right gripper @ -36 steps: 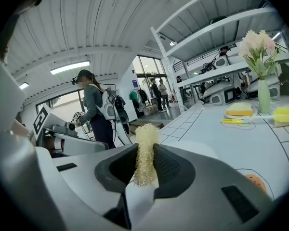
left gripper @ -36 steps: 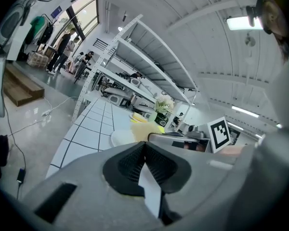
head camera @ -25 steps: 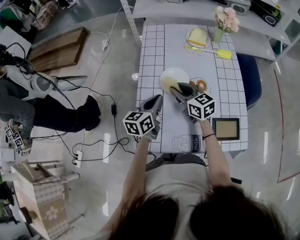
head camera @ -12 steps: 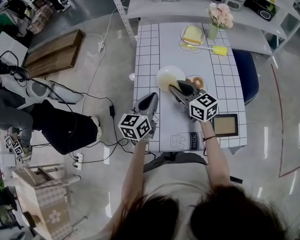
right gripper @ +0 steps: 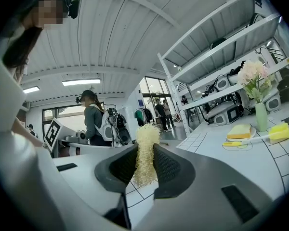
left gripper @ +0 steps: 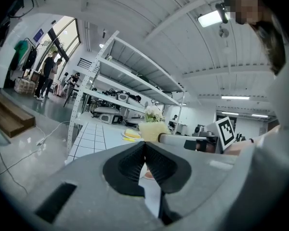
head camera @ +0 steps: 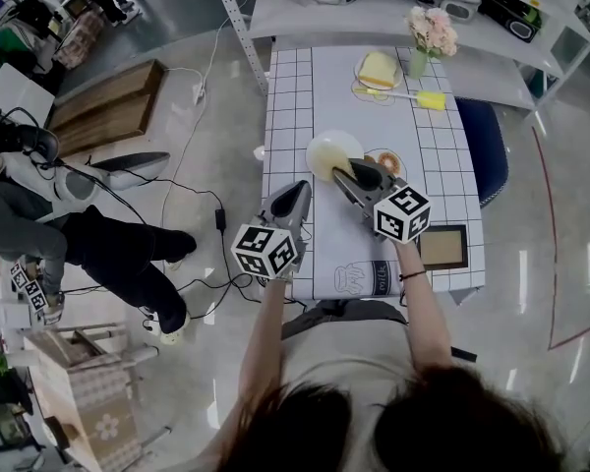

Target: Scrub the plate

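While right gripper (head camera: 344, 175) fingers clamp yellow scrubber (right gripper: 145, 153) by plate (head camera: 326, 151), left gripper (head camera: 301, 189) fingers closed, empty; tablecloth print (head camera: 377, 279) unreadable.

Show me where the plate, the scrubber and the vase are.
plate (head camera: 324, 151), head view, on its bare left part.
scrubber (right gripper: 145, 150), right gripper view, on the middle of its fibres.
vase (right gripper: 261, 117), right gripper view, on its body.
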Tool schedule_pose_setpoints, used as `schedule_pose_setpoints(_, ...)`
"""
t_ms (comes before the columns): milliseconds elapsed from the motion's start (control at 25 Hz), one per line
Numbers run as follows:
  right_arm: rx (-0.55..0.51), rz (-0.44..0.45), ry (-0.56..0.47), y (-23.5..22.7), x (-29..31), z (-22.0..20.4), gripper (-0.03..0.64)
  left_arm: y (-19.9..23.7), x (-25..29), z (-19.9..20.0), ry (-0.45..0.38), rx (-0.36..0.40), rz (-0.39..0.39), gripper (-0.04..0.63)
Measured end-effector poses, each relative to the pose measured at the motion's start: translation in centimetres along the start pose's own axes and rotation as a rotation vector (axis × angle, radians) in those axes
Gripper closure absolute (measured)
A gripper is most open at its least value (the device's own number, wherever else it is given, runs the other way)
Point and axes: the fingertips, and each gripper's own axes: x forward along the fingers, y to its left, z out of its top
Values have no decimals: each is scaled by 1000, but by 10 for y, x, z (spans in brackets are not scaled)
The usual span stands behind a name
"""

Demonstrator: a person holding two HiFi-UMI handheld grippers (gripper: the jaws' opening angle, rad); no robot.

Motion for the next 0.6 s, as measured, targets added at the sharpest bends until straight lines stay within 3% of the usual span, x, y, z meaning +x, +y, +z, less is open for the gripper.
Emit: schedule_pose_setpoints(600, -18, 29, -11, 7, 2, 5, 543, 2, -3, 1, -14, 3, 3, 584)
